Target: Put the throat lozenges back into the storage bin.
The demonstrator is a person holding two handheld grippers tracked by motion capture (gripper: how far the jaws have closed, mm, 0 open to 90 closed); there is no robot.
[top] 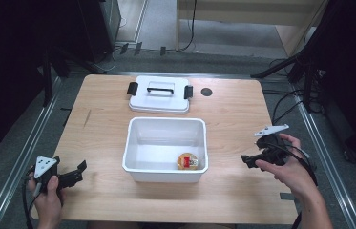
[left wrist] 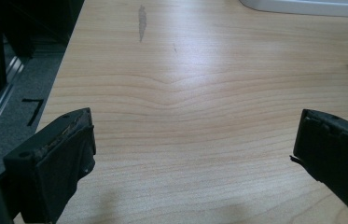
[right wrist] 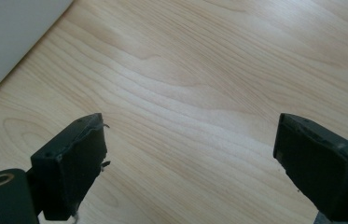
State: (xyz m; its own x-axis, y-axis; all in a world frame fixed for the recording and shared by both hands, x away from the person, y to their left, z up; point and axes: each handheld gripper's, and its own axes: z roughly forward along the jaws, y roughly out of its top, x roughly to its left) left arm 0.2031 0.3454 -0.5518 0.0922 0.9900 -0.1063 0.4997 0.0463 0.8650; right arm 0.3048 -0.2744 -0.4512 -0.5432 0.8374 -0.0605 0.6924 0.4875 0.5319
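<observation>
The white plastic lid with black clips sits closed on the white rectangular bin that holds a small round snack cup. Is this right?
Not quite. The white plastic lid with black clips lies on the wooden table behind the white rectangular bin, which stands open. The small round snack cup is inside, as the high view shows.

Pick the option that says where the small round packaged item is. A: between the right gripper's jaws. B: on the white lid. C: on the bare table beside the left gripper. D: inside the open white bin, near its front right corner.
D: in the high view the round item lies on the floor of the white bin.
</observation>
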